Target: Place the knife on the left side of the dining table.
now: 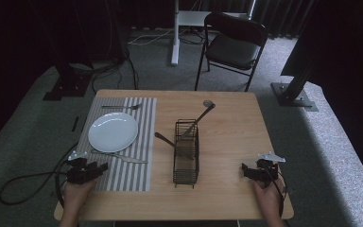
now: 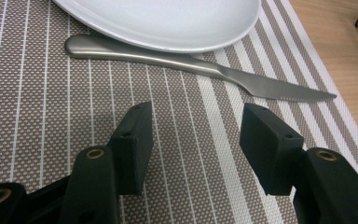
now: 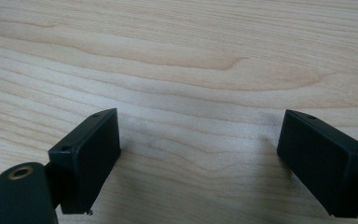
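Note:
A white plate lies on a striped placemat at the table's left, with a fork beyond it and a knife on its near side. A black wire caddy stands mid-table, holding a spoon that leans out and another utensil. My left gripper rests on the mat's near left corner, open and holding nothing; in the left gripper view it points at the knife and the plate. My right gripper sits open on bare wood near the front right.
The wooden table has free surface right of the caddy. A black folding chair stands beyond the far edge, with a white stand and dark frame legs on the carpet. Cables trail off the left side.

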Action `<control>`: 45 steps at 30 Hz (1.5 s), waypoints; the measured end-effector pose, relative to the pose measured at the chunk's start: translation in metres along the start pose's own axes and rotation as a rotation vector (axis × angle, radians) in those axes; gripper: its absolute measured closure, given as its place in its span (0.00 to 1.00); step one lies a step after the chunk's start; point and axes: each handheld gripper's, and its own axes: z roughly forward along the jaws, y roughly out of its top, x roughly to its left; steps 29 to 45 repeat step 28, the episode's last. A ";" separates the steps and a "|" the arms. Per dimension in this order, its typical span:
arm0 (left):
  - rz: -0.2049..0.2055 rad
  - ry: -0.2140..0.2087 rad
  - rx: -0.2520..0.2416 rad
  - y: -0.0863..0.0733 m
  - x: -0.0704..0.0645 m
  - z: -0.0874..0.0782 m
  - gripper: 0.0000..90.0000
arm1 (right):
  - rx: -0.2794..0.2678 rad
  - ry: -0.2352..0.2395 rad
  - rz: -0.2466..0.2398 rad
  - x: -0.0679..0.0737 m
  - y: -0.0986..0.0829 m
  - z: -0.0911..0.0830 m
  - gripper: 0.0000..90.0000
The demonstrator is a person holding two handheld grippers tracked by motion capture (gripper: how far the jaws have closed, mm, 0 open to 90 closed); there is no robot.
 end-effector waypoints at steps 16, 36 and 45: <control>0.069 0.027 -0.022 -0.025 0.002 -0.004 0.23 | 0.001 -0.016 0.015 0.003 -0.002 -0.003 0.14; 0.087 0.082 -0.016 -0.032 0.000 -0.014 0.00 | 0.001 -0.016 0.015 0.003 -0.002 -0.003 0.14; 0.087 0.082 -0.016 -0.032 0.000 -0.014 0.00 | 0.001 -0.016 0.015 0.003 -0.002 -0.003 0.14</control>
